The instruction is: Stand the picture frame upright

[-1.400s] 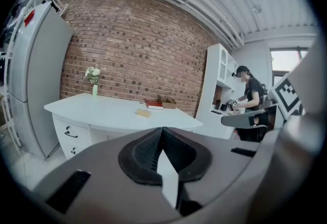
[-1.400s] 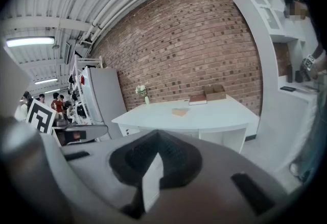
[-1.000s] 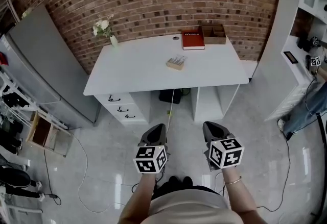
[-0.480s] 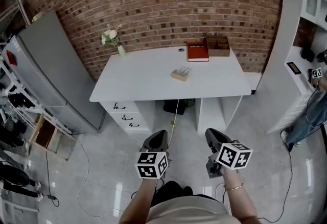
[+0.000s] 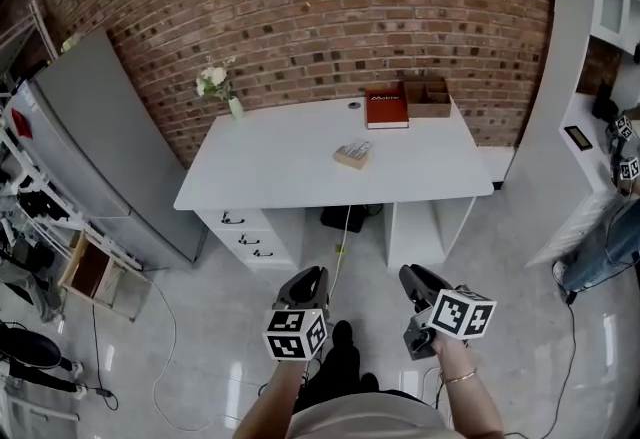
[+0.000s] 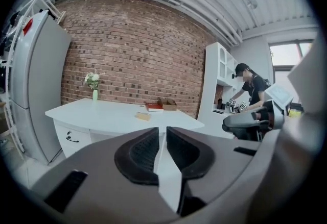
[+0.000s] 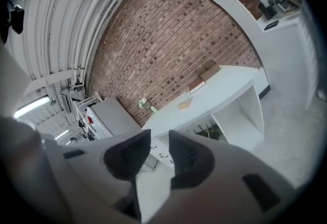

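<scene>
A small white vase of pale flowers (image 5: 232, 105) stands far left on the white desk (image 5: 280, 167); the left gripper (image 5: 308, 276), near, over the floor, has just been opening, its jaws slightly parted and empty; the tan wooden picture frame (image 5: 351, 155) lies flat mid-desk; the right gripper (image 5: 413, 274) has just been opening wider, also empty.

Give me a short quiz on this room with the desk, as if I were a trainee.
1. True or false: the picture frame already stands upright on the white desk.
2. What sits right beside the red book at the desk's back edge? A) cardboard box B) laptop C) lamp
3. What, if anything, is between the jaws of the left claw and the right claw?
Key: 1 false, it lies flat. 2 A. 3 Nothing; both claws have just been opening and are empty.
</scene>
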